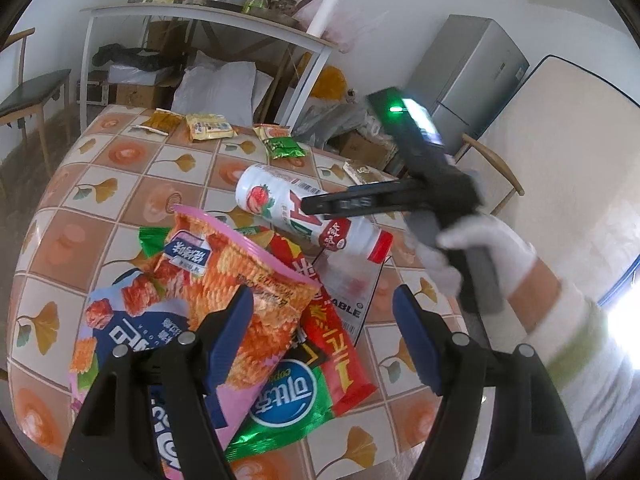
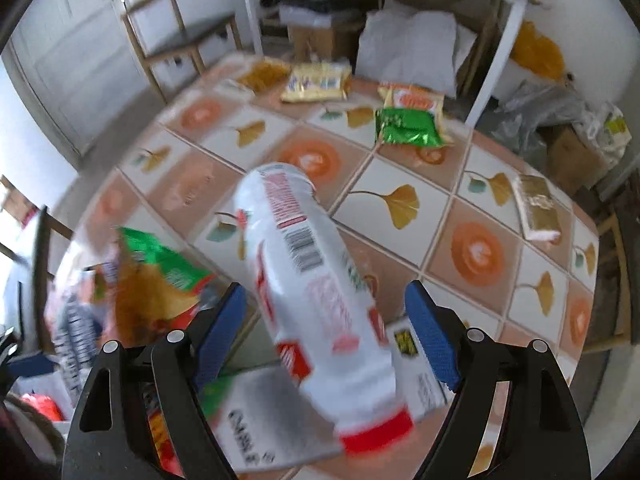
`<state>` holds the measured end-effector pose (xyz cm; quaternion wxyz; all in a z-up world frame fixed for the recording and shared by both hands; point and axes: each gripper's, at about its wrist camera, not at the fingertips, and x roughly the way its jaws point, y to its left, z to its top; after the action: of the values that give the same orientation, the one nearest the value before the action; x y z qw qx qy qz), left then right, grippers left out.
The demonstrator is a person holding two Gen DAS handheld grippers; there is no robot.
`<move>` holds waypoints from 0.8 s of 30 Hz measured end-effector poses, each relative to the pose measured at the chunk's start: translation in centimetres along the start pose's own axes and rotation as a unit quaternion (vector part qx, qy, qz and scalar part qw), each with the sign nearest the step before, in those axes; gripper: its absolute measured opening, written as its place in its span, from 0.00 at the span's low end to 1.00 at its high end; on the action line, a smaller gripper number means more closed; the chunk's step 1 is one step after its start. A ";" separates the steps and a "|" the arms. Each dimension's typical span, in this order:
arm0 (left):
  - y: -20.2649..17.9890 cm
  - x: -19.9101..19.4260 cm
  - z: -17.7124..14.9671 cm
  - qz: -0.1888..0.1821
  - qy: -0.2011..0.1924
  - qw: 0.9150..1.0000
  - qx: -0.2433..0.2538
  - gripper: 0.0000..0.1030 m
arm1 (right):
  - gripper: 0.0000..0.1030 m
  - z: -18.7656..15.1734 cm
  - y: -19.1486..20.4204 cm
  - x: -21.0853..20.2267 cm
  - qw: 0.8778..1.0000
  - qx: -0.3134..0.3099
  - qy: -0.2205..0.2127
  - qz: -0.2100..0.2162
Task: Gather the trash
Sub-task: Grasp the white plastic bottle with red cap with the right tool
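**Fig. Bottle between my right fingers above the wrapper pile**

My right fingers [image 2: 326,338] stand wide with the white bottle [image 2: 316,304] between them, red cap toward me; the view is blurred, and the pads do not appear to press on it, so I judge it free, not gripped. From the left wrist the bottle [image 1: 304,216] lies on its side near the middle of the worktop [image 1: 120,184], just beyond the wrapper pile [image 1: 240,312], with the right fingers reaching over its body. My left fingers [image 1: 322,336] are also wide and hold nothing; they hang over the pile, which sits toward the near edge. Loose packets remain along the far edge: a green one [image 1: 284,146], two yellow ones [image 1: 208,126] and a gold one [image 2: 538,208] toward the right edge.

Risks, as I judge them: the bottle is round and smooth, so closing off-centre could squirt it sideways or roll it toward the right edge. A grip near the cap would let the heavy end droop. The blur suggests haste; closing before settling may pinch the flat card [image 2: 416,364] beneath it too.
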<state>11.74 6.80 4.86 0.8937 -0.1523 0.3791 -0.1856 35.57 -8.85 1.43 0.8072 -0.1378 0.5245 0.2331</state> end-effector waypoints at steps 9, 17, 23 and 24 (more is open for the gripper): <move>1.3 -0.7 0.8 0.015 0.007 1.000 -0.002 0.68 | 0.67 0.8 0.9 2.9 0.999 0.001 0.039 0.026; 1.2 -0.7 2.5 0.012 0.004 1.000 0.005 0.68 | 0.65 -1.0 -1.7 0.7 0.995 0.088 -0.003 0.056; 0.0 1.6 4.3 0.003 0.032 0.999 0.035 0.68 | 0.65 -5.7 -6.1 -2.4 0.979 0.186 -0.043 0.074; -0.6 2.3 4.8 0.002 0.037 0.998 0.048 0.68 | 0.64 -6.7 -6.9 -3.1 0.974 0.204 -0.052 0.081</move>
<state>16.54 5.87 6.88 0.8856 -0.1012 0.4032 -0.2073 32.91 -18.57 1.33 0.8231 0.0846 0.5275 0.1925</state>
